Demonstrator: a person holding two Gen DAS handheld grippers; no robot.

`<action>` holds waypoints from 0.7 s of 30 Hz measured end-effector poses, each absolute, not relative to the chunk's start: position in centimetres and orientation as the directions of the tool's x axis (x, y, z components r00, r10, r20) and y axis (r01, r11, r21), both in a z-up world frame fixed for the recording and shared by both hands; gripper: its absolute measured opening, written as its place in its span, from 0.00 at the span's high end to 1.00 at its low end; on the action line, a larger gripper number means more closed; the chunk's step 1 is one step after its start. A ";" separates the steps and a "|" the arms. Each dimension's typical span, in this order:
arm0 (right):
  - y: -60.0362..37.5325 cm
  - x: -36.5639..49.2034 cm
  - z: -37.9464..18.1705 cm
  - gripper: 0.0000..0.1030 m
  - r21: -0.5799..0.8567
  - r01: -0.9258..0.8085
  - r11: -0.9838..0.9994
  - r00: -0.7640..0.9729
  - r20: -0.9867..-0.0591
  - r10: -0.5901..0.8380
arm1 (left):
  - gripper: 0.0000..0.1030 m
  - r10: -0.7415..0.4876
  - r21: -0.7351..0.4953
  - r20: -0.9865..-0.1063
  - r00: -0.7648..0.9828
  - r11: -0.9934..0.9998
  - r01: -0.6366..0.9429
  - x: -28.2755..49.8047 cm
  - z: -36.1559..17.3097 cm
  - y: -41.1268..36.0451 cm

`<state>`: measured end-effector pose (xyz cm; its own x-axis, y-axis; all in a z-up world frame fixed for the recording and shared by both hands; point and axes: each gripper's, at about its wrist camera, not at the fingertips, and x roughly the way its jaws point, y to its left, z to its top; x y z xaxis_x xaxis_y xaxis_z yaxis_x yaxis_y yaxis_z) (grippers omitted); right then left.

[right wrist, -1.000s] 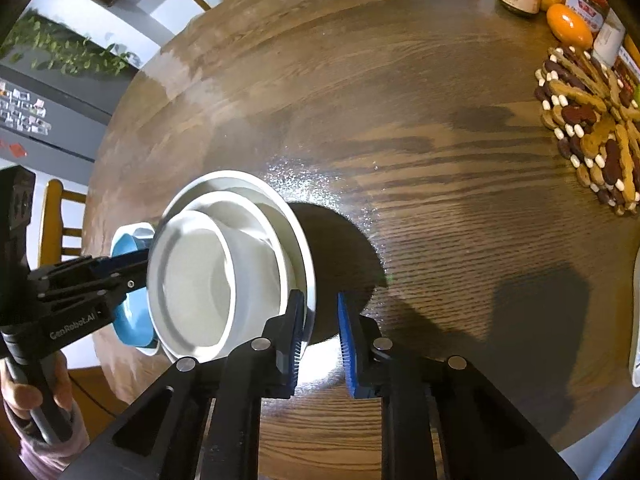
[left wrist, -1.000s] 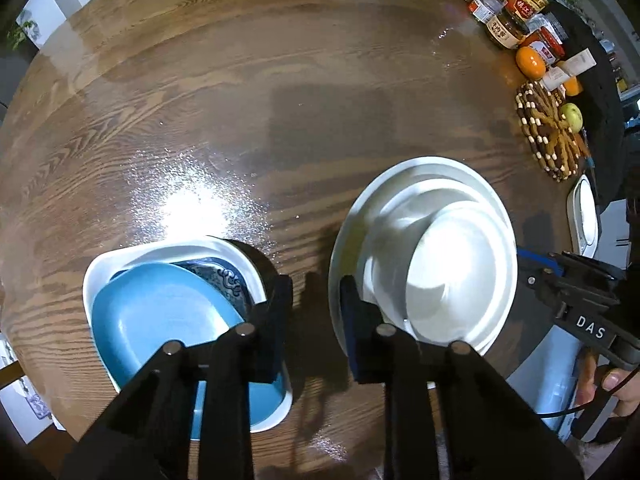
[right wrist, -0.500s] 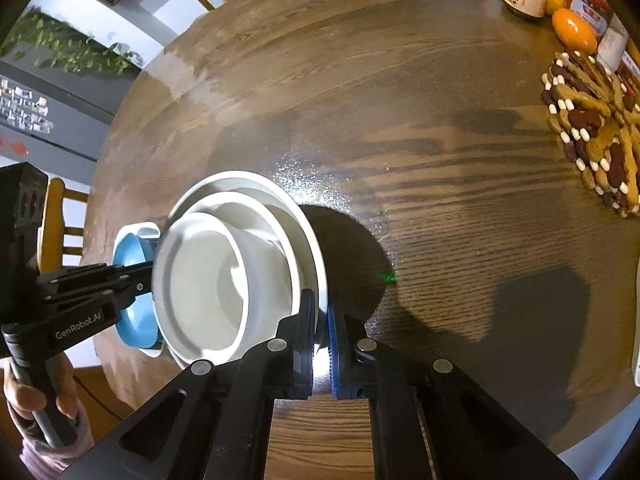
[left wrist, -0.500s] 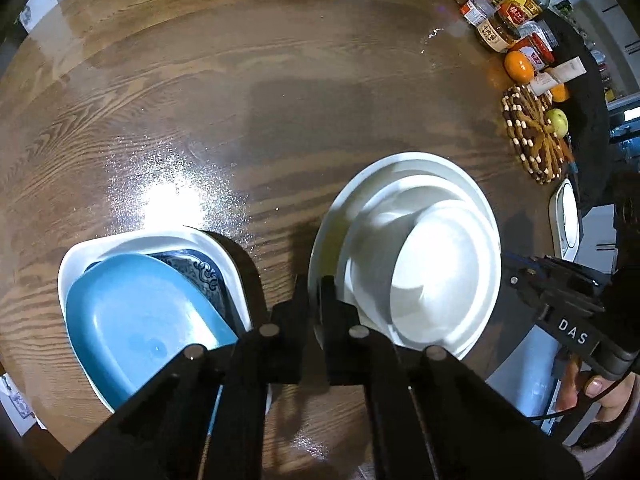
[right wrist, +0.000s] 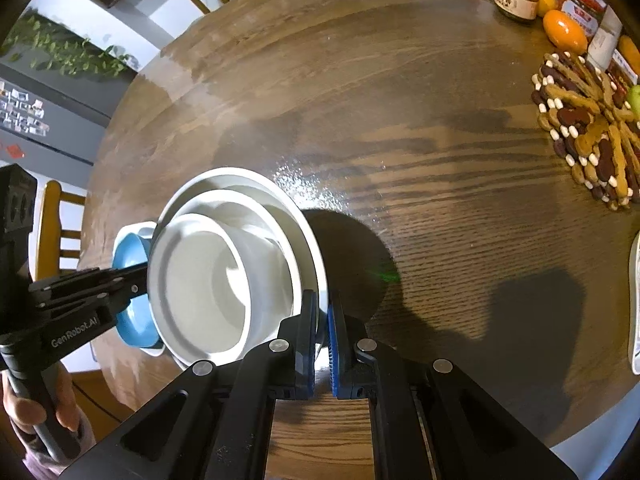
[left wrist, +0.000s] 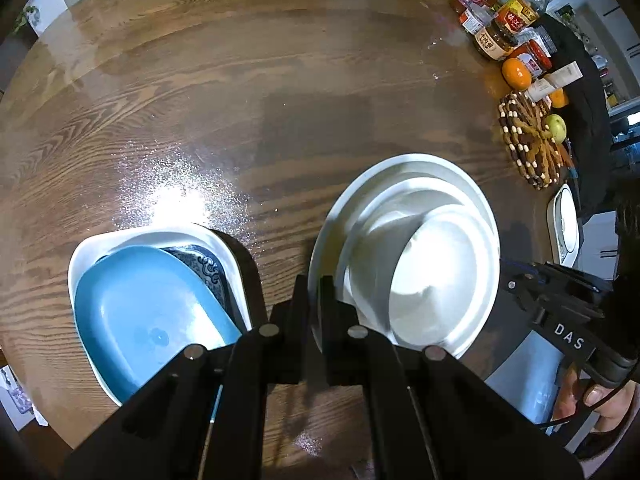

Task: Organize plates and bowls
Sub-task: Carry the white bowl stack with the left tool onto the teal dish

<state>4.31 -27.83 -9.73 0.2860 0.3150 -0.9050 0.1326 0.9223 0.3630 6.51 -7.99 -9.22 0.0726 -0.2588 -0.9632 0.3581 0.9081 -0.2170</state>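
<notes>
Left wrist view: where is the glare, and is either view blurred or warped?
Left wrist: bright glare on the table above the blue dish; sharp, fisheye-bent edges. Right wrist: smaller glare beside the white bowls, whose dark shadow falls right; sharp, equally warped.

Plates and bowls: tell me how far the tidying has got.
Done: the white bowls sit nested on the white plate. The blue dish and patterned dish are stacked in the white square dish. In hand: the left gripper and right gripper are shut at the plate's rim, but a grip is unclear. Left: perhaps only moving the stacks.
</notes>
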 end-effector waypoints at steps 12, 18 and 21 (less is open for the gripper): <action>-27.0 5.1 -7.7 0.93 0.352 0.101 0.931 0.298 -0.903 0.309 | 1.00 -0.256 -0.203 -0.959 0.124 0.921 0.333 6.7 -7.2 -6.9; -25.4 5.8 -6.2 0.93 0.348 0.057 0.936 0.310 -0.897 0.315 | 1.00 -0.247 -0.188 -0.954 0.169 0.935 0.302 6.8 -5.9 -5.2; -24.3 6.2 -5.5 0.93 0.348 0.031 0.937 0.317 -0.893 0.321 | 1.00 -0.239 -0.179 -0.951 0.195 0.943 0.282 6.7 -5.3 -4.2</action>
<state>6.19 -24.32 -5.46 0.3167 0.3205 -0.8927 0.0315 0.9371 0.3476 6.74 -4.17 -5.30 0.1948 -0.2389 -0.9513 0.2815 0.9427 -0.1791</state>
